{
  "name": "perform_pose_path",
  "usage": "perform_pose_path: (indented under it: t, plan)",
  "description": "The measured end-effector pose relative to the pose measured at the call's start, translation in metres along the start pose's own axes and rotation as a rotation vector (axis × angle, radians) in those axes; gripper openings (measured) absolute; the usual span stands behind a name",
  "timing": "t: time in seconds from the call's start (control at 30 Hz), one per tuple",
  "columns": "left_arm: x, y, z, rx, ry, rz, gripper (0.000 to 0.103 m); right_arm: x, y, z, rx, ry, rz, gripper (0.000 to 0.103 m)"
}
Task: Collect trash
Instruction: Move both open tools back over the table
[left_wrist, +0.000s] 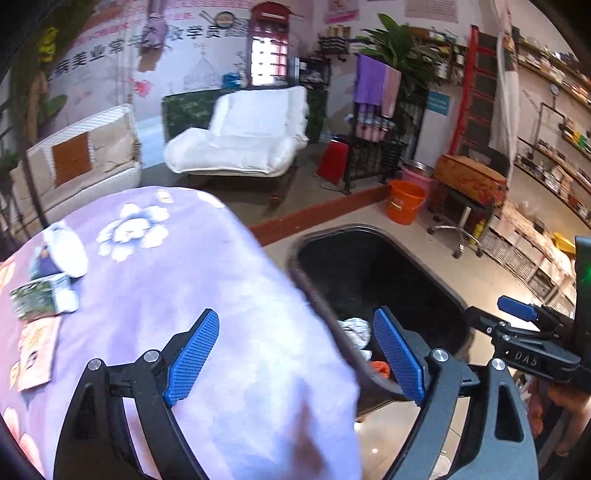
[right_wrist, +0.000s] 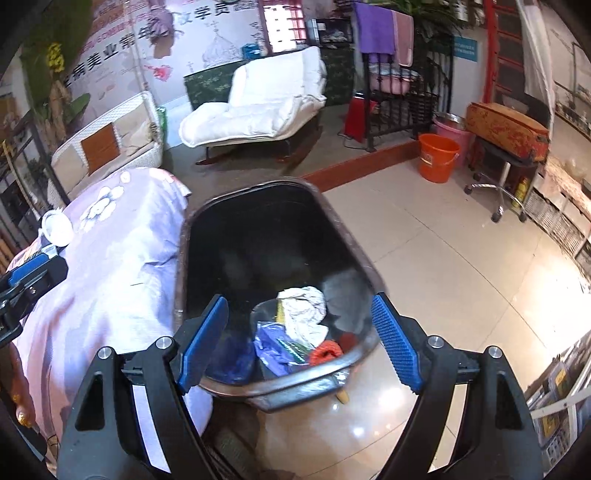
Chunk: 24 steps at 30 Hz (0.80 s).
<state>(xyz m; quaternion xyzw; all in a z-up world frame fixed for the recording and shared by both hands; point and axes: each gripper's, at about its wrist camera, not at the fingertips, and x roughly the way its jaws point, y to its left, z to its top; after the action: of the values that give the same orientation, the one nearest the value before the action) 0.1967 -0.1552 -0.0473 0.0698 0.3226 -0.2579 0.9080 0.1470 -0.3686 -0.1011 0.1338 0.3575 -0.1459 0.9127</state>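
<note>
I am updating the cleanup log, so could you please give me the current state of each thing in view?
Left tool: open, empty.
Right tool: open, empty, above the bin.
Black bin: uncovered, trash at the bottom.
White crumpled paper: in the bin.
Green packet: on the table.
White lid: on the table.

Pretty cluttered room tbh: a white recliner (right_wrist: 258, 107) sits far back, an orange bucket (right_wrist: 437, 158) stands far right beside a pink tub (right_wrist: 452, 131), purple towel (right_wrist: 375, 27) hanging above.
</note>
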Motion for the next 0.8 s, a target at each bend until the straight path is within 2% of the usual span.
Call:
perform_pose_path:
  t: [0.23, 0.47, 0.8]
  plan:
    - [-0.026, 0.065, -0.012, -0.147, 0.028, 0.122, 0.086, 0.004, 0.052, 0.006, -0.1, 0.009, 0.11, 0.08]
    - [-0.056, 0.134, -0.04, -0.32, 0.032, 0.206, 0.086, 0.004, 0.104, 0.004, -0.215, 0.022, 0.204, 0.08]
    - [-0.097, 0.214, -0.075, -0.447, 0.024, 0.3, 0.086, -0.004, 0.183, 0.004, -0.378, 0.012, 0.328, 0.08]
